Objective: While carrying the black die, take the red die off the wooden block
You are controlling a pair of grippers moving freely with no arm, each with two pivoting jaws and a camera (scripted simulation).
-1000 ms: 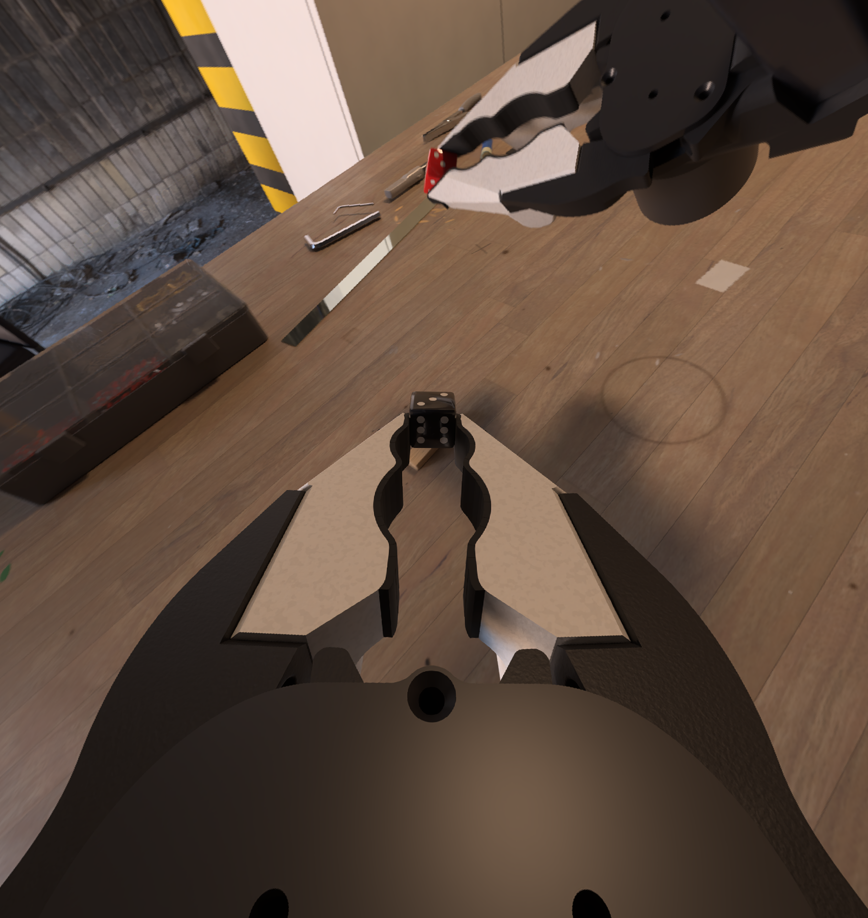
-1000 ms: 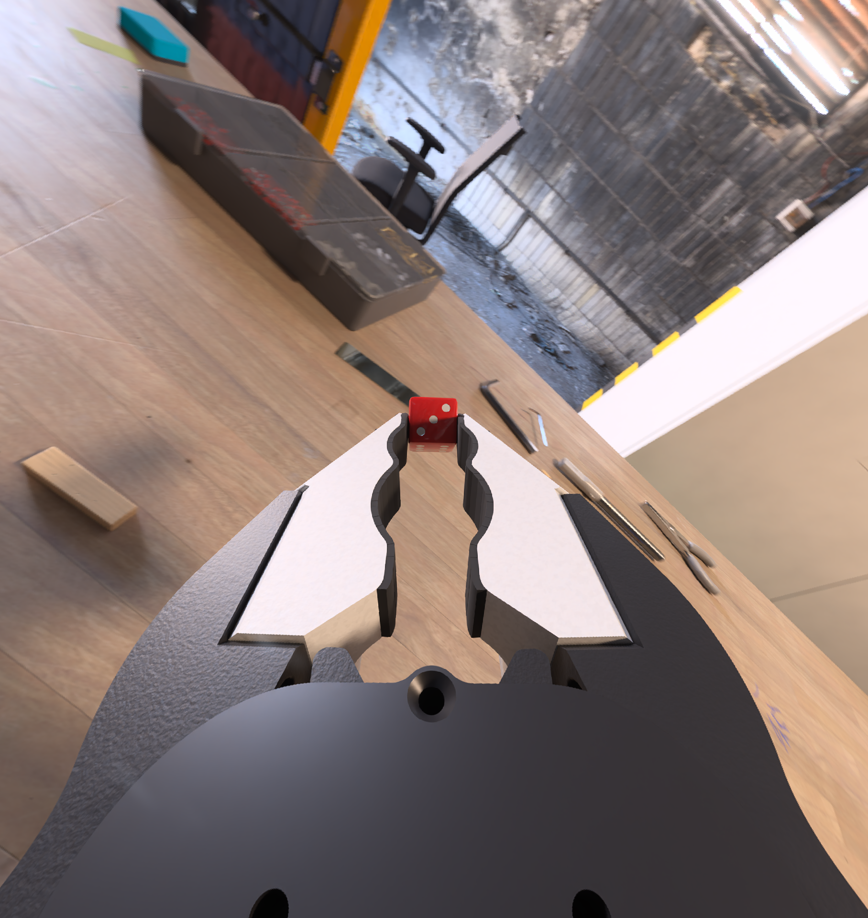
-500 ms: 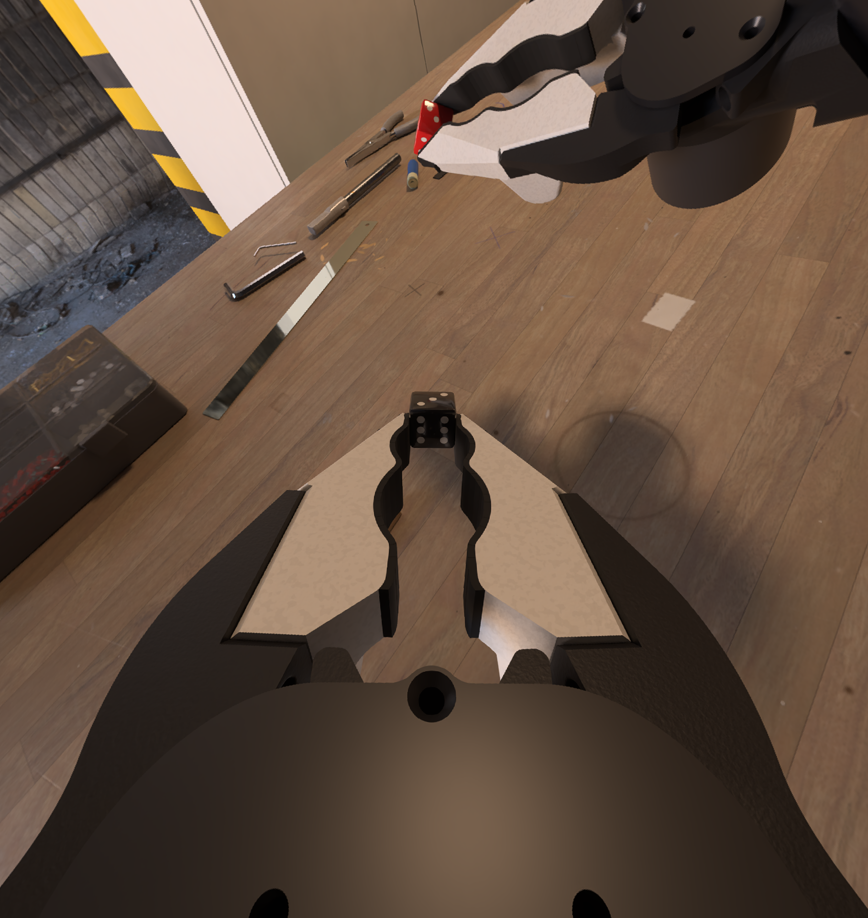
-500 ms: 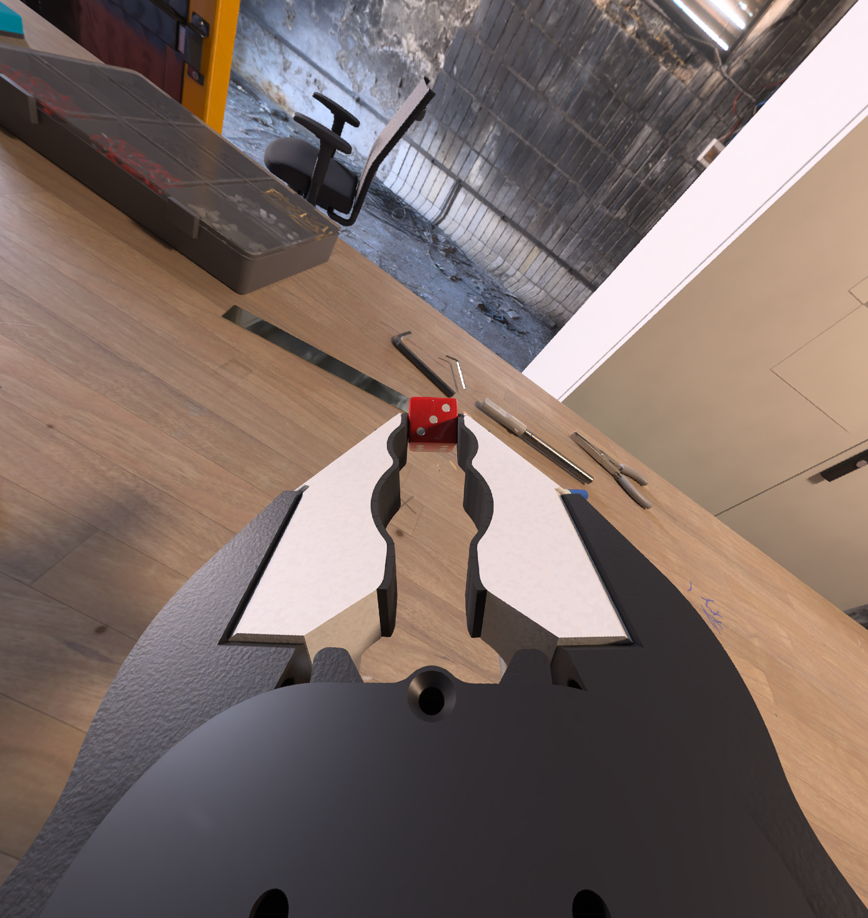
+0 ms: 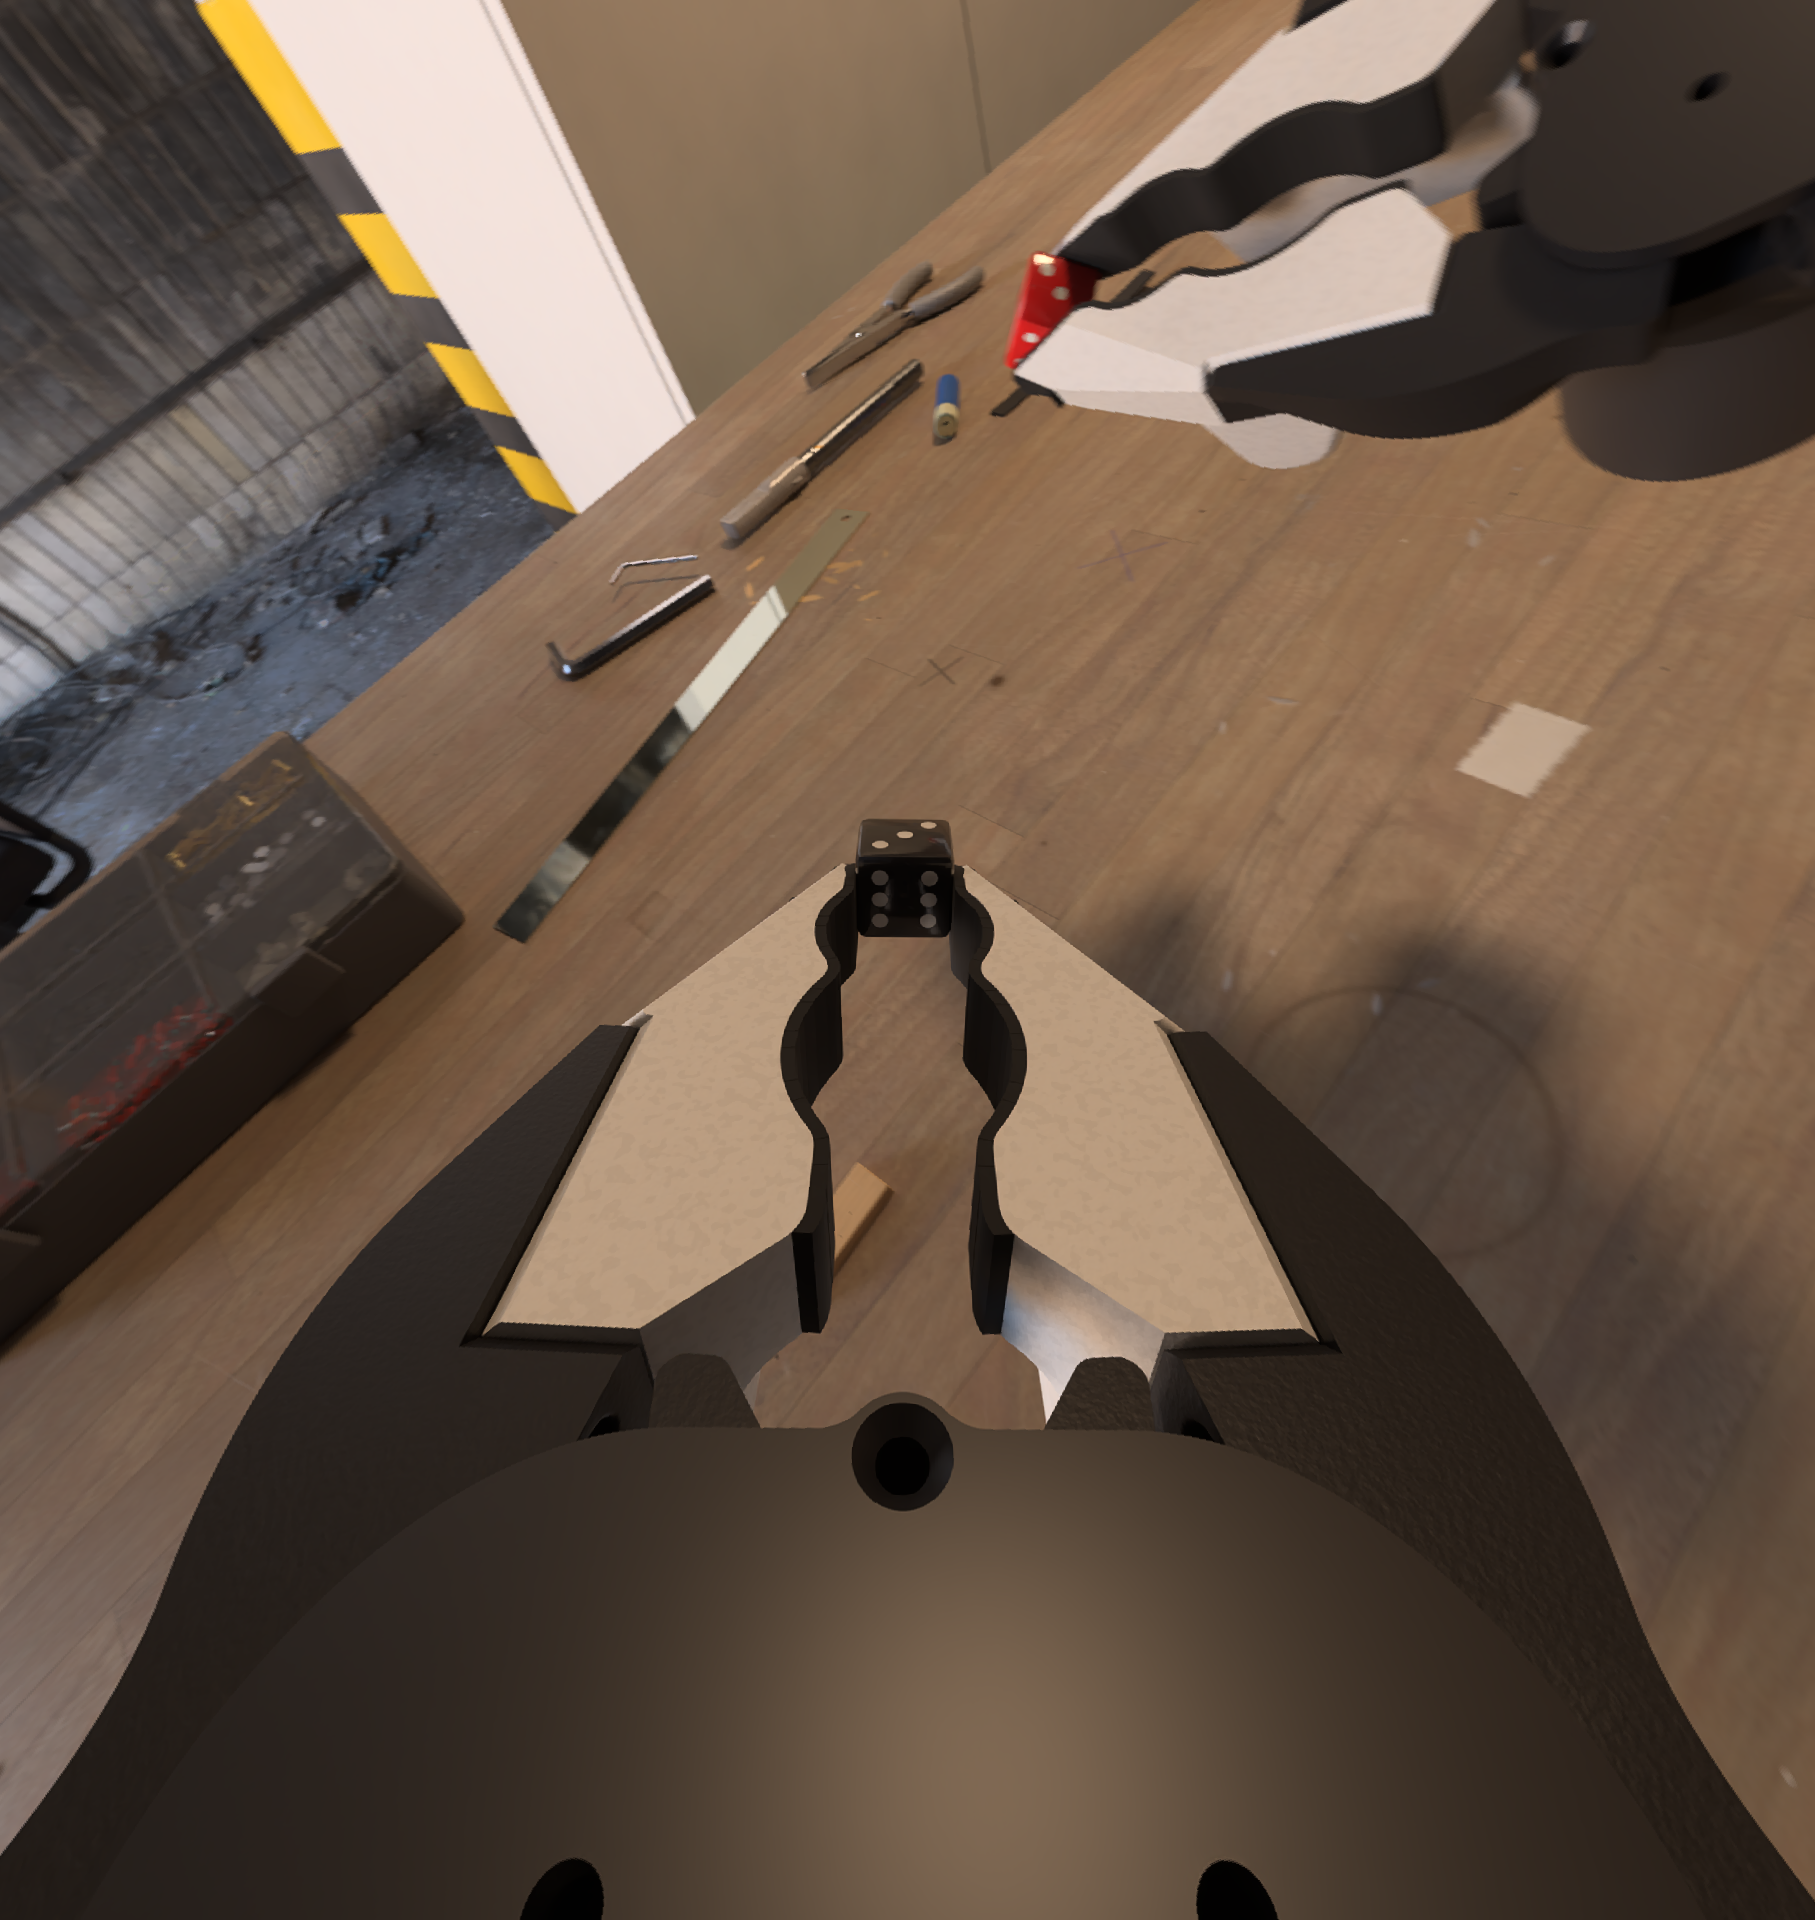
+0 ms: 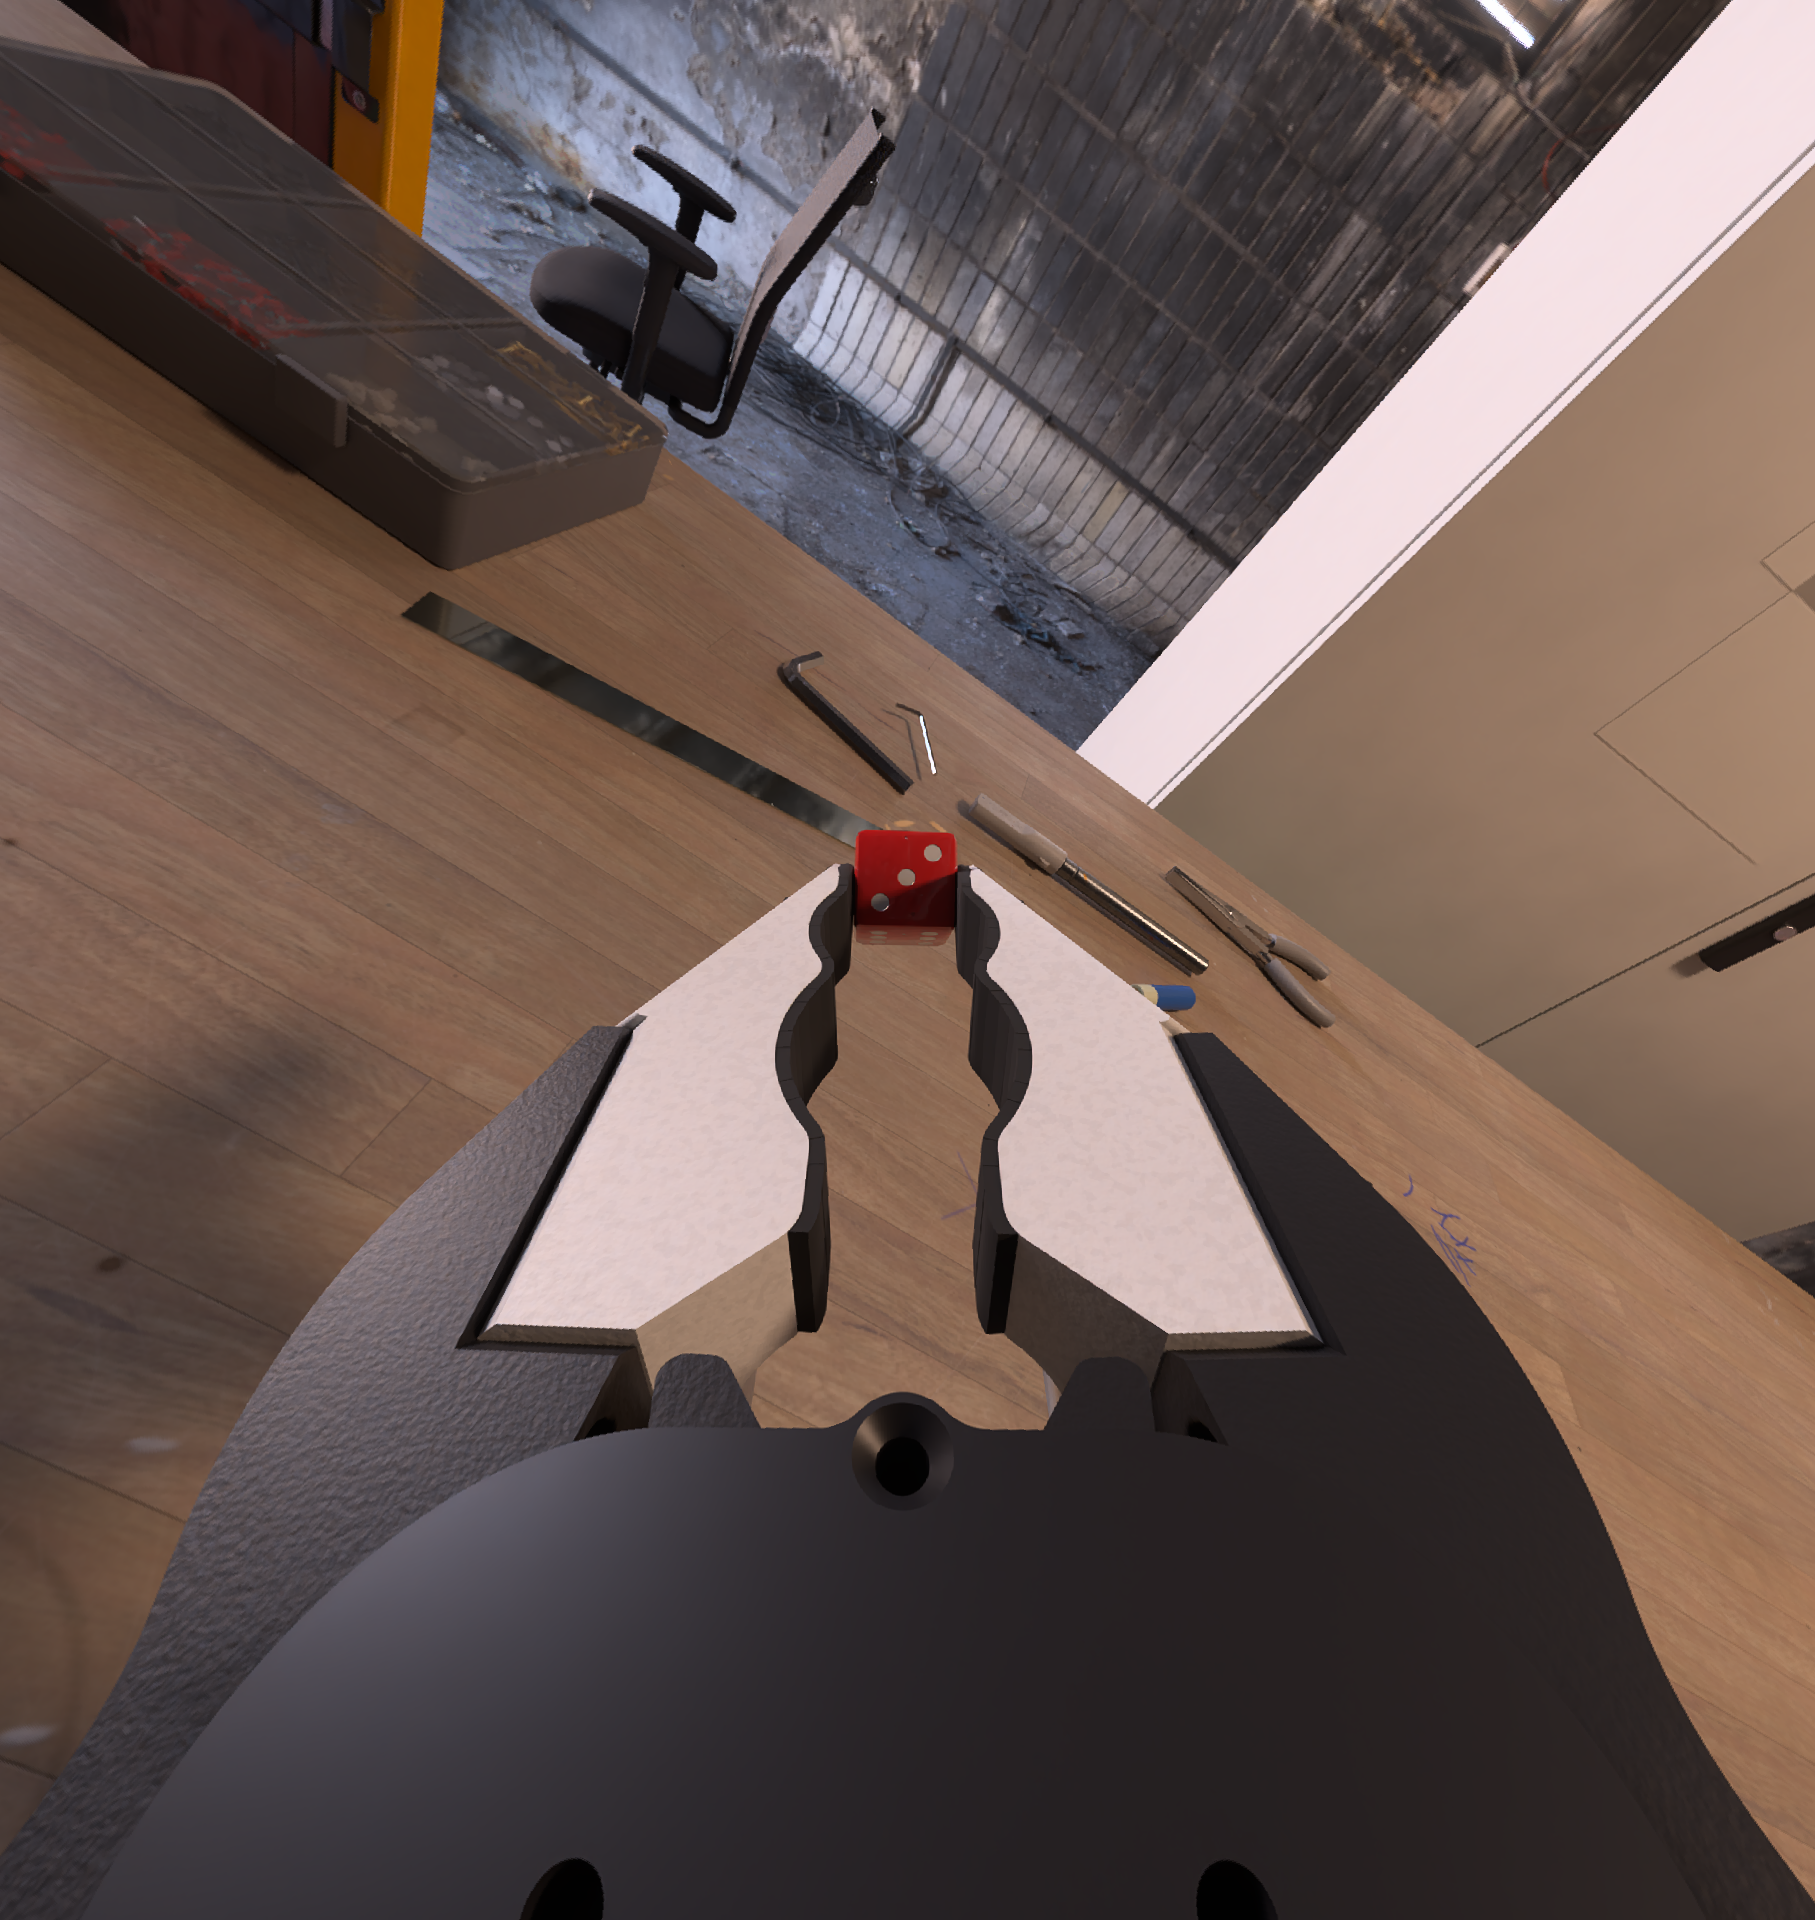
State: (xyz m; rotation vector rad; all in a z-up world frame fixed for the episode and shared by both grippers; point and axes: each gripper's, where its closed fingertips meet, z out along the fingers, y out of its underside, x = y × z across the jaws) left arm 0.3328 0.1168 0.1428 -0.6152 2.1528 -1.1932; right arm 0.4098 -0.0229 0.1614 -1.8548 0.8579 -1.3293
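Already both grips were full: the right gripper (image 6: 903,883) pinched the red die (image 6: 904,878) well above the table, the left gripper (image 5: 903,883) clamped the black die (image 5: 904,881), the block (image 5: 859,1216) lying below it.

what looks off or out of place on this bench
Nothing stands out. The left tool grips the black die squarely, the right tool grips the red die, and the wooden block lies flat. Hand tools sit untidily but undamaged.
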